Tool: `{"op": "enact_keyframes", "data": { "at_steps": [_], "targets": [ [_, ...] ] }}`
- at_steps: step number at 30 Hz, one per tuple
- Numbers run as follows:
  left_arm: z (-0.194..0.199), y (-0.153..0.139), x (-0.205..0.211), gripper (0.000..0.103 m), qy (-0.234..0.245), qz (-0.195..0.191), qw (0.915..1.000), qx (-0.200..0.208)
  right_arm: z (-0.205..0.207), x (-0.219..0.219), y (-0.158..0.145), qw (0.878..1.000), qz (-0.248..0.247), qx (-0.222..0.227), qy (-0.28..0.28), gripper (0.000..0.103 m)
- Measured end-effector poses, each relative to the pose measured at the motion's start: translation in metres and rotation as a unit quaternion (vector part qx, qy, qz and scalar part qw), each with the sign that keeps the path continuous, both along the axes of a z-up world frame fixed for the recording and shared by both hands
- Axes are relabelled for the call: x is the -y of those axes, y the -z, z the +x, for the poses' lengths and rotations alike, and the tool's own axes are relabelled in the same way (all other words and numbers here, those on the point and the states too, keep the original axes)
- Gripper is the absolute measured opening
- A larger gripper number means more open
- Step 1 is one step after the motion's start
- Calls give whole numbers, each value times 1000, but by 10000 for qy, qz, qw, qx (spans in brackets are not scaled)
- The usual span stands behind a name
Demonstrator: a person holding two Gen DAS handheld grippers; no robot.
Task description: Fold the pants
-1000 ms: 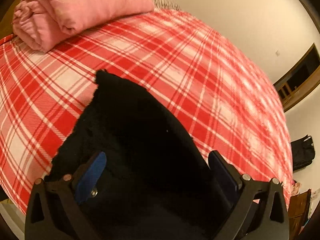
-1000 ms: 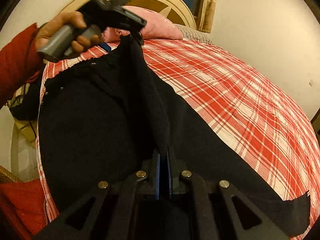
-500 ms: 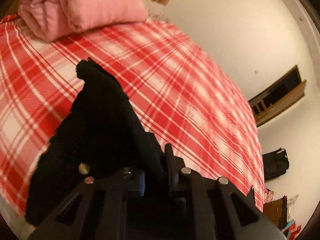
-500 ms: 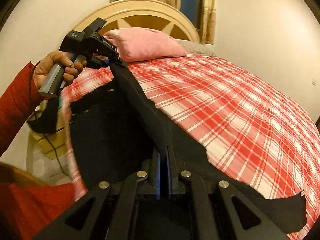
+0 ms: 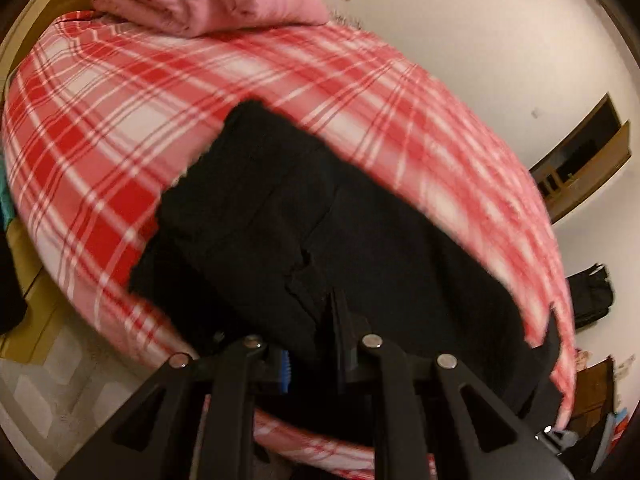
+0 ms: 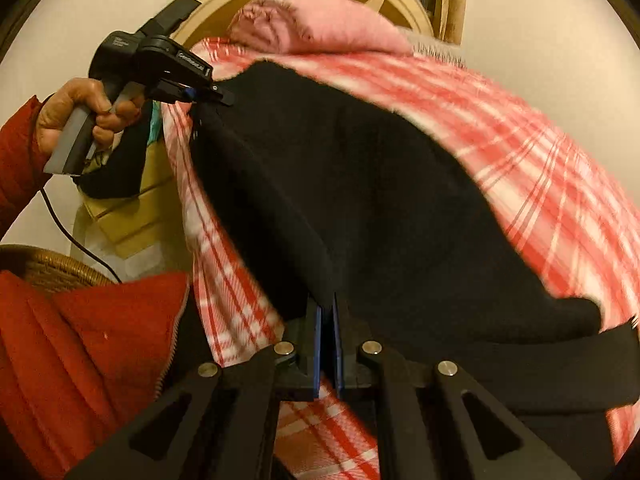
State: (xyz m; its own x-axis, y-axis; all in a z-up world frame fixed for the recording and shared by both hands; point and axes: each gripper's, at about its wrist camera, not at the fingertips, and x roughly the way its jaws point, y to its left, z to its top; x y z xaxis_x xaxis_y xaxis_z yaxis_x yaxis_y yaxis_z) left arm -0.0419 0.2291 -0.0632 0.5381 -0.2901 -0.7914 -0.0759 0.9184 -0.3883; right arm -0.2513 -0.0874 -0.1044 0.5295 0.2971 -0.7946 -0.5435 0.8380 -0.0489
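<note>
The black pants (image 6: pixel 380 184) lie across the plaid bed (image 6: pixel 540 168), one edge lifted off it near the bedside. They look about halfway: doubled over lengthwise, I'd guess, with cross folds left. The left gripper (image 6: pixel 218 98) is clenched on the waist end, held out by the hand (image 6: pixel 76 116) near the pink pillow (image 6: pixel 320 24). The right gripper (image 6: pixel 327 320) pinches cloth lower down, jaws closed.

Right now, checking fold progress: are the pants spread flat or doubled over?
Doubled over: the black pants lie in layers on the plaid bed, edge pinched by both tongs.
</note>
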Motion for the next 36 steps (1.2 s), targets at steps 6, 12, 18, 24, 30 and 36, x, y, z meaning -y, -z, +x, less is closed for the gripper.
{"op": "enact_keyframes", "data": {
  "at_steps": [6,12,18,24,30,36],
  "targets": [
    [-5,28,7,28,137,601,9980,-118,0,0,21,9999,8,-120,36,8],
    [-8,20,-3,58,222,872,9958,-159,15,19,-4,9964,658,-519,123,15],
    [-32,-30,-31,73,-626,1958,9773,512,38,56,-78,9800,1960,322,127,79],
    [-14,-55,-6,78,-667,1885,9714,1284,105,48,-82,9745,2208,321,227,79],
    [4,-12,40,78,-744,2566,9555,1254,158,14,-26,9822,1825,-334,285,79],
    [-1,23,57,80,-714,2848,9499,1071,166,13,0,9765,1775,-1223,1,79]
  ]
}}
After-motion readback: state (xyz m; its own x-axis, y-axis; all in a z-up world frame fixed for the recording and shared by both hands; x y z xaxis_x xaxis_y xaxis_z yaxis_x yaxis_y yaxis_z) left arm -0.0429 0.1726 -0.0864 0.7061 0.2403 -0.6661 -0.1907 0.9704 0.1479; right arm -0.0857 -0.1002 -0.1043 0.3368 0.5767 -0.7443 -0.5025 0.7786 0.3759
